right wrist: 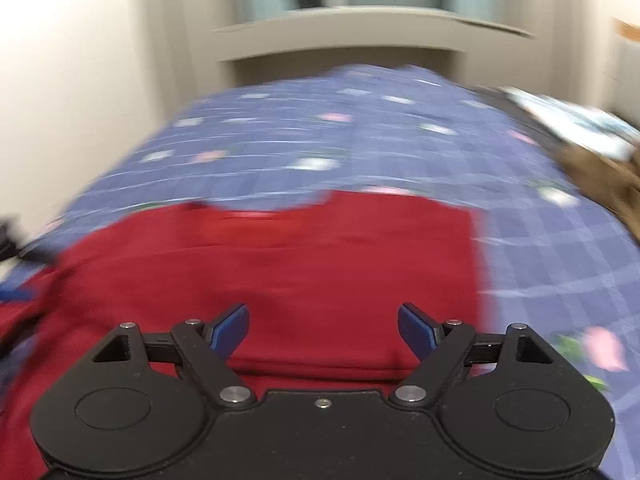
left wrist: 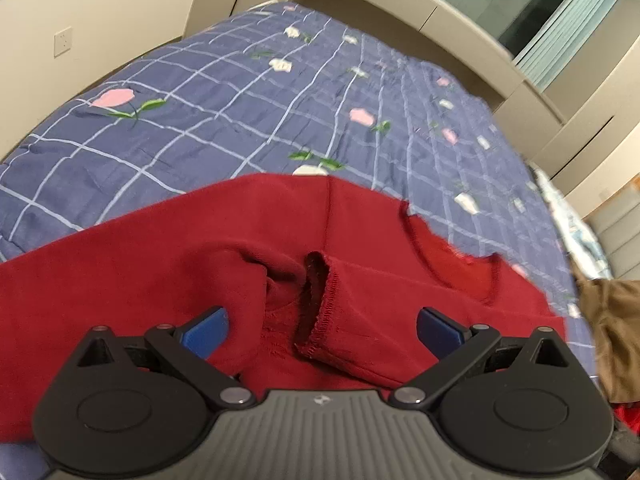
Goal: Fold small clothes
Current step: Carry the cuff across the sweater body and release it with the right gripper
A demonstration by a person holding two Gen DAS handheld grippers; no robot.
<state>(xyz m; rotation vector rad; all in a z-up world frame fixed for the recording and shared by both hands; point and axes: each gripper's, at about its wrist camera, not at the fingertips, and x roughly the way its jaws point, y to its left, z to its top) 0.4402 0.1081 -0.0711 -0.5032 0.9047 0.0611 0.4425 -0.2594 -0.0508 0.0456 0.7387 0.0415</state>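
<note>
Through my left wrist camera, my left tool (left wrist: 322, 330) hangs released, its blue fingertips (left wrist: 206, 330) spread wide with nothing between them, poised over the red garment (left wrist: 140, 264) that lies on the bed (left wrist: 224, 120). Right ahead of me a sleeve cuff (left wrist: 320, 304) sits bunched and turned open, with a rumpled pocket of cloth beside it. I judge the risk here is that if I close on that lump I pinch several layers at once, so the sleeve drags the body with it and the fold comes out crooked. A brown cloth (left wrist: 612, 320) lies close by on the right, and a wide sweep could catch it. Through my right wrist camera, which is heavily blurred, my right tool (right wrist: 323, 332) is likewise released and empty, above a flatter stretch of the same garment, whose straight right edge (right wrist: 478, 264) lies on the blue checked cover. The blur suggests fast motion, and I think a hurried grab could miss that edge or nip the bedcover beneath. With neither tool gripping, the soft cloth could also slide on the quilt as I pull.
</note>
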